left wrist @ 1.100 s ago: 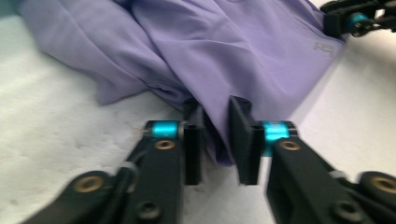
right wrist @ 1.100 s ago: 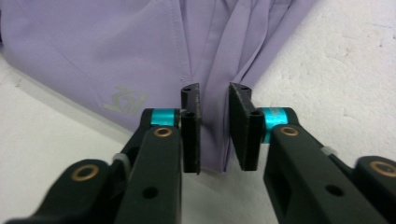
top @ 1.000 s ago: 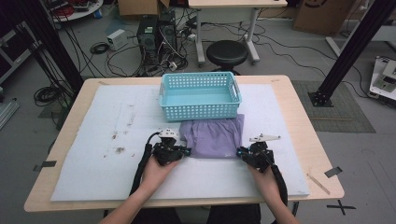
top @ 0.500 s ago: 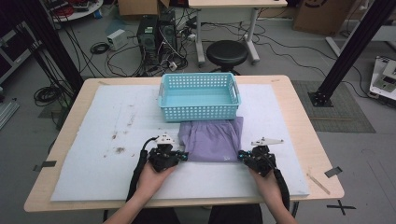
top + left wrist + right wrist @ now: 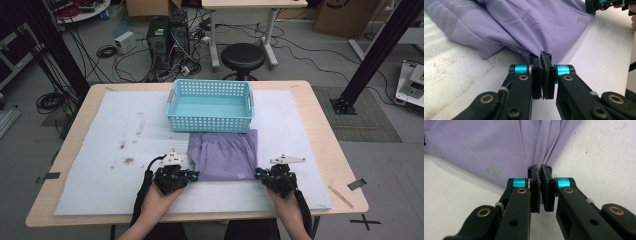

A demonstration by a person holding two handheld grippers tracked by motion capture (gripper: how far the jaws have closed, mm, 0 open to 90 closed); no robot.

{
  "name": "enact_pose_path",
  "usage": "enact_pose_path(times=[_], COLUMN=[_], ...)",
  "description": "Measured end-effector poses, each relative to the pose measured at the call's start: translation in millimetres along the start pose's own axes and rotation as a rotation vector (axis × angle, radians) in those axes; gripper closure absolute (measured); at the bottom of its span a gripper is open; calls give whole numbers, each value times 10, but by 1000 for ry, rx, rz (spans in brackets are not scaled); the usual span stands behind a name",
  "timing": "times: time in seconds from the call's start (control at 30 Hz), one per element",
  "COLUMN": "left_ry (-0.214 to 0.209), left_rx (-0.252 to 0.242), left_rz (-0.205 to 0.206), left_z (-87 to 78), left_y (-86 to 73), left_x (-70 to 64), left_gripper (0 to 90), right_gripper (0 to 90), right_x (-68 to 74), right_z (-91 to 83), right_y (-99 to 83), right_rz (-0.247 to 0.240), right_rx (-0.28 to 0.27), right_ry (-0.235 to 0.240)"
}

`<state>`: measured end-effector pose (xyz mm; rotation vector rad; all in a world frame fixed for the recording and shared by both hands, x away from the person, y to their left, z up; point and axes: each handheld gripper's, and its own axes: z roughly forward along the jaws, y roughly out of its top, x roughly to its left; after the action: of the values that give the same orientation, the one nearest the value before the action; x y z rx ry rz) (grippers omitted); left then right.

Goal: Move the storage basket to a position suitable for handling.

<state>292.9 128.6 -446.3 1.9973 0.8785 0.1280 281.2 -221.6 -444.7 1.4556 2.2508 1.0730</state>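
Table [image 5: 320,150] spans the middle of the high view, with a white foam mat [image 5: 100,150] covering most of its top; dirt smudges sit on the mat left of centre. Teal basket [image 5: 210,105] sits at upper centre of the mat. Purple garment [image 5: 225,155] lies flat at centre, its far edge touching the basket's near wall. It's bunched into folds along the left side, with a small grey logo near its lower right corner.

Left gripper [image 5: 192,174] is at lower left of centre, at the garment's lower left corner. In the left gripper view the jaws are pressed together, pinching the cloth edge [image 5: 534,51].

Right gripper [image 5: 258,173] is at lower right of centre, at the garment's lower right corner. In the right gripper view the jaws are clamped together on gathered folds [image 5: 541,157], just right of the logo [image 5: 492,171].
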Motion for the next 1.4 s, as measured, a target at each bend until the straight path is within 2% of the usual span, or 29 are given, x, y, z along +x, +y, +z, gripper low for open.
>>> enact_pose_path(times=[0.23, 0.63, 1.4], left_ry=[-9, -8, -13], left_rx=[19, 26, 44], left_rz=[19, 23, 31], left_z=[-102, -324, -586], left_y=[-54, -214, -412], left_x=[-49, -114, -201], left_gripper=[876, 876, 875], right_gripper=[876, 878, 877], right_x=[70, 266, 515], right_z=[-35, -88, -135], right_y=[-49, -153, -282], right_rz=[-16, -60, -86], right_rx=[9, 19, 24], right_ry=[15, 59, 104])
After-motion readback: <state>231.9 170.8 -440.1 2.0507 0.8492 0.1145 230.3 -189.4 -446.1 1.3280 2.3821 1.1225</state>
